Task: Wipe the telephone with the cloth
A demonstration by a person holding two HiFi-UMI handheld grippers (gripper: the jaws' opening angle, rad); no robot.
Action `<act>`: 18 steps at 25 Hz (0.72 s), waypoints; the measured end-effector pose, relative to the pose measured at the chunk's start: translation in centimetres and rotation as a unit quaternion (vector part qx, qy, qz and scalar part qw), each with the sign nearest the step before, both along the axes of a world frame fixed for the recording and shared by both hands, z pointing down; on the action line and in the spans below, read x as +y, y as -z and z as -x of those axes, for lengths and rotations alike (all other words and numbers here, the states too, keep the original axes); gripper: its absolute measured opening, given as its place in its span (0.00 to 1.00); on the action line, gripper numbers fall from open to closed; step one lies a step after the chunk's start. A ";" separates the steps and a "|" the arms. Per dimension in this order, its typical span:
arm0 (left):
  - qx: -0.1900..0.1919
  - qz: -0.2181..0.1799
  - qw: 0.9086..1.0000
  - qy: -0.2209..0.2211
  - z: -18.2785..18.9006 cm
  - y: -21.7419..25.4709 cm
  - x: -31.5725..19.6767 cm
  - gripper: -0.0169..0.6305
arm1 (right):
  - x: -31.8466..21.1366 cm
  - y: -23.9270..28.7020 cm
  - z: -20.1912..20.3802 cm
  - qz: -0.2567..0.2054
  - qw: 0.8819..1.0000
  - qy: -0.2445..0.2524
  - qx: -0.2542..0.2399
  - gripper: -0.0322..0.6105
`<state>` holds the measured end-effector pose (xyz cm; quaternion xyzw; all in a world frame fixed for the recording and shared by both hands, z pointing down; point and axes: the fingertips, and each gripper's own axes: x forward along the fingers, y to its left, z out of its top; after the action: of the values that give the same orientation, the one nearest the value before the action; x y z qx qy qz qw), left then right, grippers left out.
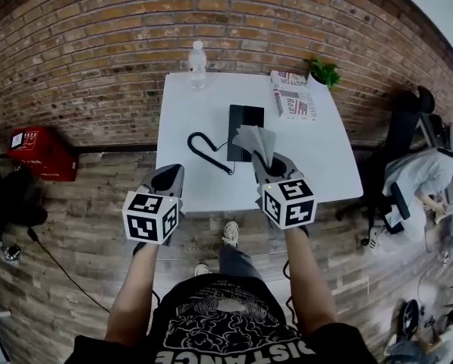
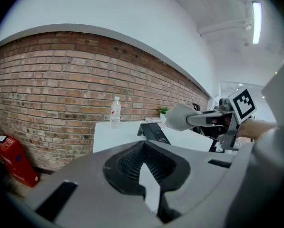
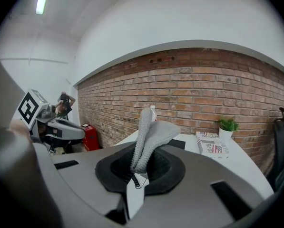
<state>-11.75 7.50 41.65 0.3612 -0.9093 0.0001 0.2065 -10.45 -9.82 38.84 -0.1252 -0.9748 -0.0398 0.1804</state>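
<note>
Cloth (image 3: pixel 149 137) pinched upright in right tongs (image 1: pixel 265 161) near telephone (image 1: pixel 245 123); left tongs (image 1: pixel 169 174) seemingly pressed together, empty.

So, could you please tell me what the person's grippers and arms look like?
The left gripper and right gripper are grey moulded shells with dark ribbed pads inside. Each carries a white cube of black square markers. The arms are bare below a black T-shirt with white print.
</note>
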 end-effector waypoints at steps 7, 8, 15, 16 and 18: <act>0.006 0.009 1.000 0.016 3.4 -0.6 -0.4 0.04 | -1.5 -0.5 4.9 0.005 1.000 0.006 -0.002 0.07; 0.009 0.010 1.000 0.020 3.9 -0.8 -0.4 0.04 | -1.7 -0.7 5.8 0.007 1.000 0.009 0.000 0.07; 0.022 0.012 0.999 0.038 8.6 -1.8 -2.0 0.04 | -3.3 -2.6 11.8 0.008 1.000 0.019 0.019 0.07; 0.023 0.012 0.999 0.040 9.2 -2.0 -2.3 0.04 | -3.6 -2.9 12.6 0.008 1.000 0.020 0.022 0.07; 0.027 0.013 0.999 0.045 10.3 -2.3 -2.7 0.04 | -3.9 -3.6 14.0 0.008 0.999 0.023 0.029 0.07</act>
<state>-22.03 4.78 43.93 0.3170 -0.9188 -0.0073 0.2349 -24.49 -13.70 42.40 -0.1497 -0.9664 -0.0328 0.2064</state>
